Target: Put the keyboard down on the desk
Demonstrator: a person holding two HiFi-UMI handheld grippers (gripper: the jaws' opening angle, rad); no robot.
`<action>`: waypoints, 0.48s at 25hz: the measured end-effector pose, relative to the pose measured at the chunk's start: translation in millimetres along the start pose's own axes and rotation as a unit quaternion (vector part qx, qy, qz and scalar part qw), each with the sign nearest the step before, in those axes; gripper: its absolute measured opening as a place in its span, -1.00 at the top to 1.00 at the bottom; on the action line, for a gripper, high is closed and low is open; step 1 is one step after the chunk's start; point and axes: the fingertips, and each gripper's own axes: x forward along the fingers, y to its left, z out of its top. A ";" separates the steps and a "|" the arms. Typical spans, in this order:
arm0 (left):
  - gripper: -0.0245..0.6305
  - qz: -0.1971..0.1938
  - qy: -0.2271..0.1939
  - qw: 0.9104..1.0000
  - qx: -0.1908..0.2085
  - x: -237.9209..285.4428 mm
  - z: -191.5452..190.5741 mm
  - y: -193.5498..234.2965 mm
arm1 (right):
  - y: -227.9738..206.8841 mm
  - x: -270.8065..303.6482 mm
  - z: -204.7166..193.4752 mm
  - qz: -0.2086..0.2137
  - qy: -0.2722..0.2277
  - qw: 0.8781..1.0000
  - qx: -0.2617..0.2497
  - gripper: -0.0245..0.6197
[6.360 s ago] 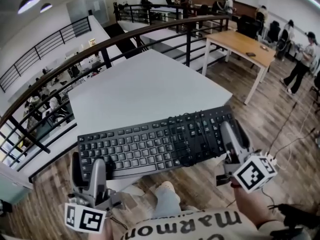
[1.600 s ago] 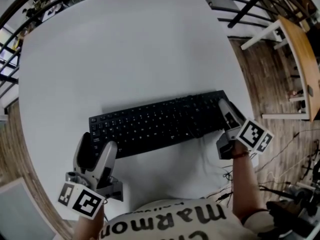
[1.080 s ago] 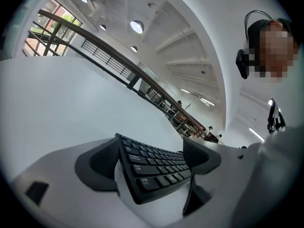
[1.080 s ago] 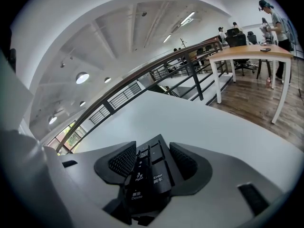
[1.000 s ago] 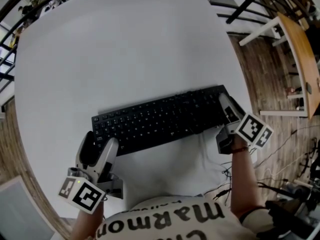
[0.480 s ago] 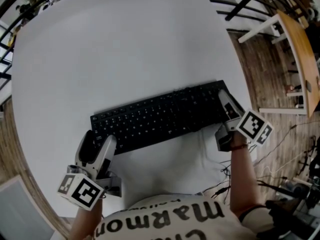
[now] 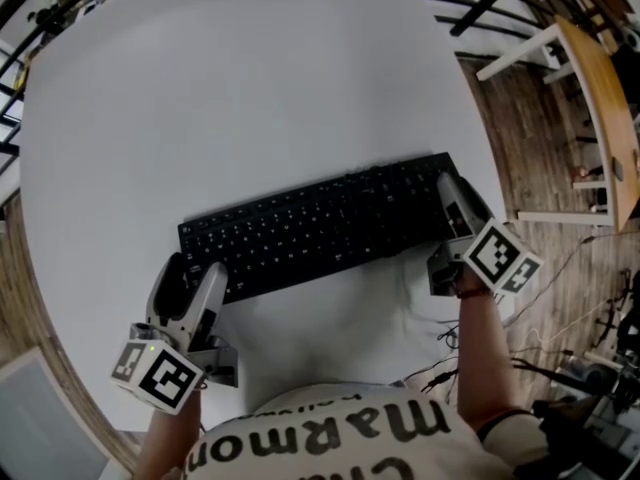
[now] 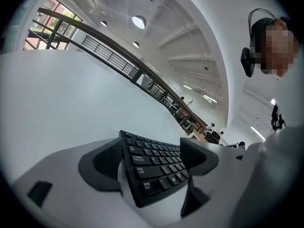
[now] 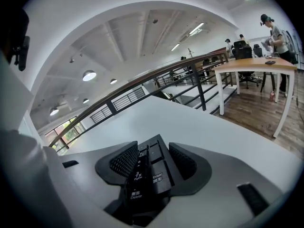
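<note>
left gripper (image 7: 190,276) clasps the front left corner of the keyboard (image 7: 320,230), right gripper (image 7: 450,196) its other end; both pairs of jaws have just closed in a little and press on it. the black, full-size keyboard with a number pad lies slantwise on the white bench (image 7: 250,88), near me, so i judge it set down. next: open both and back away without dragging it.
</note>
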 end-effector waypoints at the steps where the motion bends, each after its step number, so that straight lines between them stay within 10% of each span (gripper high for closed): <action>1: -0.23 0.000 -0.001 1.000 0.001 0.2 -0.4 0.6 | 0.0 -0.2 0.2 -0.001 -0.003 1.000 -0.006 0.25; 12: -0.17 0.004 0.010 1.000 0.018 3.7 -7.7 4.1 | 1.3 -3.7 4.4 -0.013 -0.035 0.997 -0.068 0.24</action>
